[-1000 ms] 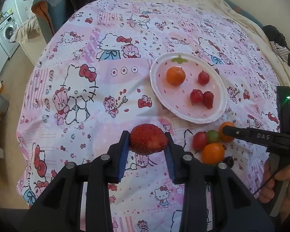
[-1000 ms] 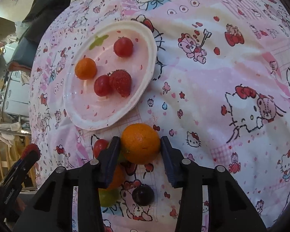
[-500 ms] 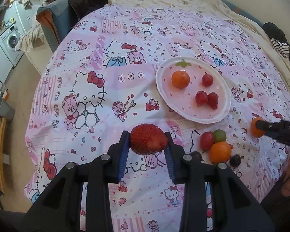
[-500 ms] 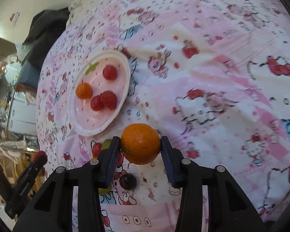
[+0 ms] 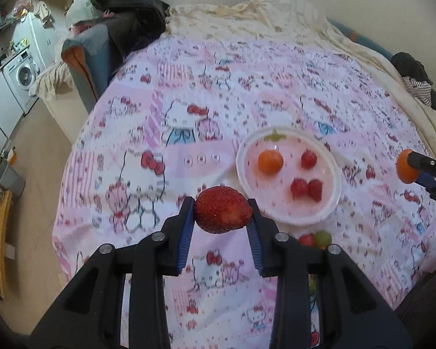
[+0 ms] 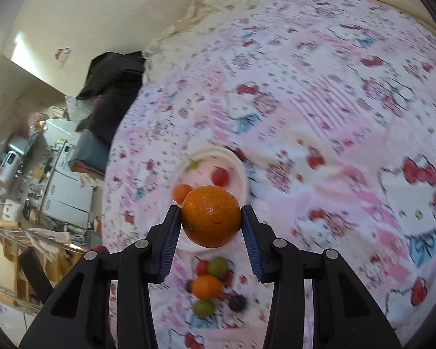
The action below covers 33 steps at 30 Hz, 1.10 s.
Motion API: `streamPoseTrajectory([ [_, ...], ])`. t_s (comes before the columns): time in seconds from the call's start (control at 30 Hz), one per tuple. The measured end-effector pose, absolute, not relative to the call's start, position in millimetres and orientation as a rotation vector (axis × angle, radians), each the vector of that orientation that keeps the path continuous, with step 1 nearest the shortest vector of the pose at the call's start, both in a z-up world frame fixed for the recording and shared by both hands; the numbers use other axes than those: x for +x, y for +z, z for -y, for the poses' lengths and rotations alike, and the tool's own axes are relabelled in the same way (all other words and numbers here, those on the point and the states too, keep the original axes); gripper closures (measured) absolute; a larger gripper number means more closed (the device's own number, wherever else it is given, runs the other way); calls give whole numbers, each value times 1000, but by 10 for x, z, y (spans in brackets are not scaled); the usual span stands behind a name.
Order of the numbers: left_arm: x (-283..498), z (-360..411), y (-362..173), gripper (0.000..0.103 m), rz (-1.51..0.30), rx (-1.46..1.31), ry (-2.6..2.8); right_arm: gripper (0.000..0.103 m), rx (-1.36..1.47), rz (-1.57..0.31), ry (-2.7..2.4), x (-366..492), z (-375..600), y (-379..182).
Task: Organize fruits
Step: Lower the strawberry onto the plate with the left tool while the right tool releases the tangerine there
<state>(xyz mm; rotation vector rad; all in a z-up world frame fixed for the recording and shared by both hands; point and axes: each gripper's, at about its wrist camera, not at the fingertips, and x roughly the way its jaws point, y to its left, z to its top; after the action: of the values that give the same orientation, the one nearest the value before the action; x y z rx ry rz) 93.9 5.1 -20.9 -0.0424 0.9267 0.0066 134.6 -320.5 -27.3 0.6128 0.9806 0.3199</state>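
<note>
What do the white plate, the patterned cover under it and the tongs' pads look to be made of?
Plate: probably paper or thin plastic, matte white with a thin, slightly wavy rim.
Cover: printed woven fabric, soft and matte, creased at its edges.
Pads on the left tongs: blue ribbed material, likely rubber or plastic, on black moulded plastic arms.

Bedsheet (image 5: pixel 189 151): pink and white, cartoon-cat print with red bows. Plate (image 5: pixel 332 203): white rim, pale pink centre. Strawberry (image 5: pixel 222 210): red. Orange (image 6: pixel 210 216): orange.
</note>
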Motion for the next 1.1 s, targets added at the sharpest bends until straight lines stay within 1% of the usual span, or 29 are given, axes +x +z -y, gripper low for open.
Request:
streamPoseTrajectory([
  [0.13,1145,-11,-168,72,-918,-23,-6,59,623,-977,375,1583,3021,-279],
  [0.27,1389,110,-196,72,-920,3,-33,59,572,-1007,397,1826,2829,-338],
  [0.53,1852,437,-509,72,-965,99,-84,59,480,-1085,387,2172,2635,-632],
  [0.77,1955,619,-819,72,-997,152,-100,59,449,-1163,350,2349,2581,-966],
  [1.1,1980,715,-1076,72,-1033,195,-114,58,442,-1234,308,2349,2571,-1210],
])
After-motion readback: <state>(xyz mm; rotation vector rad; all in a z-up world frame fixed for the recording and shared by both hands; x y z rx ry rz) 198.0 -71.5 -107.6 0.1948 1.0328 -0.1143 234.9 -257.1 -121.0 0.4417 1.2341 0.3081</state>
